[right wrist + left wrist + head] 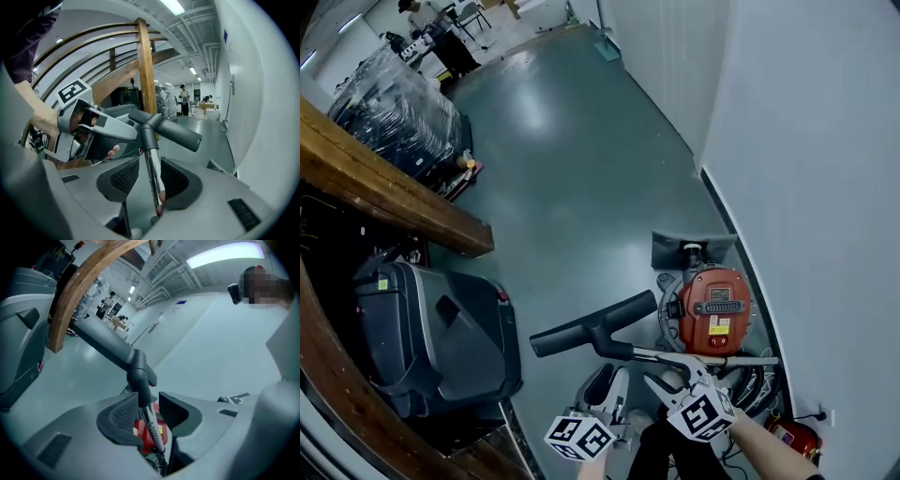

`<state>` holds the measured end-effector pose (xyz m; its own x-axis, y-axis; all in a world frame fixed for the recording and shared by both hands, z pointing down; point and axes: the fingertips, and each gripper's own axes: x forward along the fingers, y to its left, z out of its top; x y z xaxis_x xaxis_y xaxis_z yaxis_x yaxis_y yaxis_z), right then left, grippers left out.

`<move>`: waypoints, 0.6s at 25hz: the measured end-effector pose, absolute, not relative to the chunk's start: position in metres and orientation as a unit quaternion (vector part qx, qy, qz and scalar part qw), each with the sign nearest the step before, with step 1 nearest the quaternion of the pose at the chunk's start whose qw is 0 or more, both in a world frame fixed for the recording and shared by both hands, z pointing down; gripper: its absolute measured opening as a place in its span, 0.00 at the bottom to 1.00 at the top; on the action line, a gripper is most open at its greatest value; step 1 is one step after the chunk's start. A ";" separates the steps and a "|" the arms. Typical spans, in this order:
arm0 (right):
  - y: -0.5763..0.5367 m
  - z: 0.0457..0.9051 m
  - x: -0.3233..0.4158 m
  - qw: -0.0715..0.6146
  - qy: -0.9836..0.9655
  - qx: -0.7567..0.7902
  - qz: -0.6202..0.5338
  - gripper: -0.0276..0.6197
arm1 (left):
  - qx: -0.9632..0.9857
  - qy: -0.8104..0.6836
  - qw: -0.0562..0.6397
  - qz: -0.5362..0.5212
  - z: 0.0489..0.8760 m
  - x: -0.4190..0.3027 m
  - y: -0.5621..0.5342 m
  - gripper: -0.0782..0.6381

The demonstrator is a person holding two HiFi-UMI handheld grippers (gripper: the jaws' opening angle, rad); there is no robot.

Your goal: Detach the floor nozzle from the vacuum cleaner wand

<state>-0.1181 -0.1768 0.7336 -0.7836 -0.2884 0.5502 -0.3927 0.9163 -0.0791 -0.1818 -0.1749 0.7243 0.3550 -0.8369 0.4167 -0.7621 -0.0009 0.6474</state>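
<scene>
A black floor nozzle (595, 323) sits crosswise on the end of a chrome wand (712, 357), held above the floor in front of the red canister vacuum (713, 309). My left gripper (607, 380) and right gripper (670, 380) both reach up to the wand just behind the nozzle. In the left gripper view the jaws (149, 408) stand open with the wand (152, 427) in the gap below the nozzle (108, 341). In the right gripper view the jaws (150, 176) are open too, astride the wand (152, 173), whose nozzle (168, 129) lies ahead; the left gripper (93, 129) shows beside it.
A large dark grey machine (431, 337) stands at the left under a wooden beam (384, 192). The white wall (825, 187) runs along the right. A grey plate (689, 248) lies behind the canister. A wrapped pallet (398, 112) is far left.
</scene>
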 end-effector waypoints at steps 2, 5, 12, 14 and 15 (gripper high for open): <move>-0.179 0.747 -0.120 0.298 -0.935 0.172 0.085 0.29 | 0.704 -0.553 0.442 -0.053 0.734 -0.179 -0.181 0.34; -0.183 0.769 -0.125 0.337 -0.926 0.158 0.057 0.31 | 0.707 -0.533 0.461 -0.067 0.743 -0.177 -0.193 0.41; -0.190 0.790 -0.135 0.361 -0.922 0.131 0.046 0.34 | 0.706 -0.524 0.470 -0.078 0.752 -0.177 -0.213 0.44; -0.191 0.794 -0.139 0.370 -0.920 0.127 0.034 0.34 | 0.706 -0.525 0.469 -0.079 0.751 -0.177 -0.215 0.44; -0.191 0.795 -0.140 0.374 -0.919 0.125 0.027 0.34 | 0.704 -0.526 0.469 -0.082 0.751 -0.178 -0.216 0.44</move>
